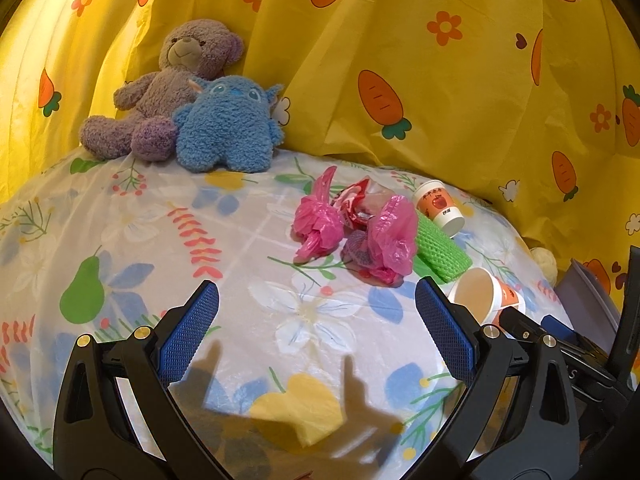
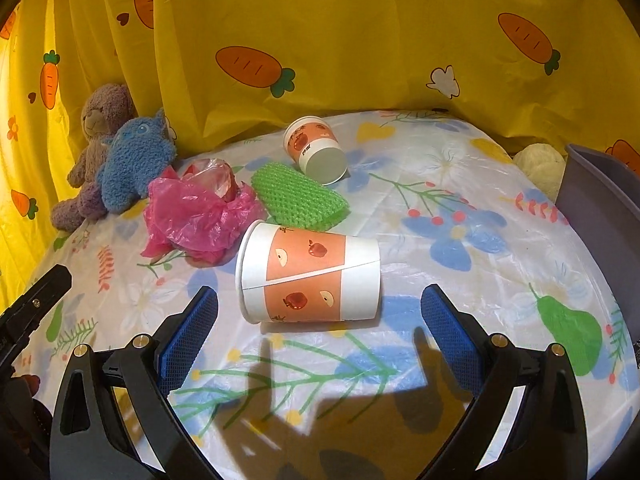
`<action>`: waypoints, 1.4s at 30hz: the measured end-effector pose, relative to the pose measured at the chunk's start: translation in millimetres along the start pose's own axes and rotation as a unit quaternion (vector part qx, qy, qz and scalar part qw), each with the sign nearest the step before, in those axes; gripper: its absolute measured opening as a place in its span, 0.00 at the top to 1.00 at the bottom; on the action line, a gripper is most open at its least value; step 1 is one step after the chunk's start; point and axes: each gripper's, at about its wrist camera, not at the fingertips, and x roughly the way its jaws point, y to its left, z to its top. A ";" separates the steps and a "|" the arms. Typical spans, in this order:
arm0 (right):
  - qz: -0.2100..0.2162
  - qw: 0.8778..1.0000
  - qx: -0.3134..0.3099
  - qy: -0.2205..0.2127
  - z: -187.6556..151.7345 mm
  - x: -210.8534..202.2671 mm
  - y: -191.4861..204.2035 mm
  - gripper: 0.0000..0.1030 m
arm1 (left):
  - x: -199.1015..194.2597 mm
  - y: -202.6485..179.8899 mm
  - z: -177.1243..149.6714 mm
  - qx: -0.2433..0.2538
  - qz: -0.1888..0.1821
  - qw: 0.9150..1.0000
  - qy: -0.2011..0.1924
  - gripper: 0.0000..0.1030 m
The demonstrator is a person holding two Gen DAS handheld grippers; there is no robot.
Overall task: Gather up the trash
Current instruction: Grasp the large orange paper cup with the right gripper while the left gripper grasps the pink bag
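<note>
Right wrist view had the clearest look at it: a paper cup printed with apples was lying on its side on the floral-covered surface, just ahead of the right hand-held gripper and pretty much centred between its blue pads. The cup's long axis ran left to right across the gripper's line of sight, open rim to the left, base to the right, so the fingers would be closing along its length rather than across its round body unless the wrist got turned first, I reckon. Both jaws were spread wide and holding nothing. The left hand-held gripper was wide open and empty too, and from its camera that same cup sat off to its right, beyond its right finger, so the right hand looked like the nearer one for this grab. Further back there was a second apple cup tipped over, a green foam net sleeve, and a crumpled pink plastic bag with a red wrapper among it, all bunched close together. A grey bin showed at the far right edge, probably where the trash goes. The teddy bear and blue plush toy sat against the carrot-print curtain, well apart from the rubbish.
</note>
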 end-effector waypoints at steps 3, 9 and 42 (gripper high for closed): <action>-0.003 1.000 0.000 0.006 2.4 6.4 0.6 0.05 | 1.8 -1.2 0.0 0.002 -0.003 1.000 0.001 0.06; 0.005 1.000 0.007 0.018 5.4 15.4 -1.1 0.09 | 7.1 -4.0 0.1 0.008 -0.005 1.000 0.006 0.06; 0.020 1.000 0.019 -0.009 7.9 -6.1 -37.0 0.22 | 100.9 -45.0 32.4 0.038 -0.071 0.994 0.074 0.46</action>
